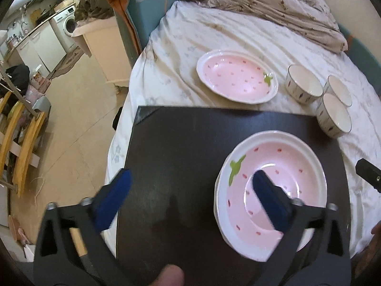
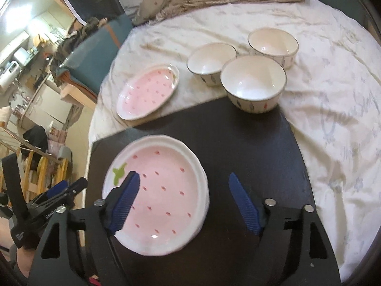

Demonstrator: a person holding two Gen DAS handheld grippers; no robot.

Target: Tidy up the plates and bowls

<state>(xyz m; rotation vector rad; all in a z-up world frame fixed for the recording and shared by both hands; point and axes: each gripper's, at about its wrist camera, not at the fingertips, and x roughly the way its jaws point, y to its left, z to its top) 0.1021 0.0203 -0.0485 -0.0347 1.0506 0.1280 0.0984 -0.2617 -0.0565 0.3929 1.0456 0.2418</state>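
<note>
On a bed [image 1: 190, 35] lies a dark board [image 1: 178, 143] with a stack of pink plates [image 2: 164, 205]; both hand-held grippers, left [image 1: 190, 197] and right [image 2: 183, 202], hang wide open and empty above, so next comes the plate [image 1: 235, 76] on the sheet, then the bowls [image 2: 253, 83].

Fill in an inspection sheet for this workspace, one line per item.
Surface: dark rectangular board lying on a white bedsheet.
Job's things: pink strawberry-patterned plates stacked on the board; one matching pink plate and three white bowls on the sheet.
Clutter: crumpled beige quilt.
Grippers: left tool open, empty; right tool open, empty.
Cables: nothing seen.
Surroundings: washing machine, wooden rack.
</note>
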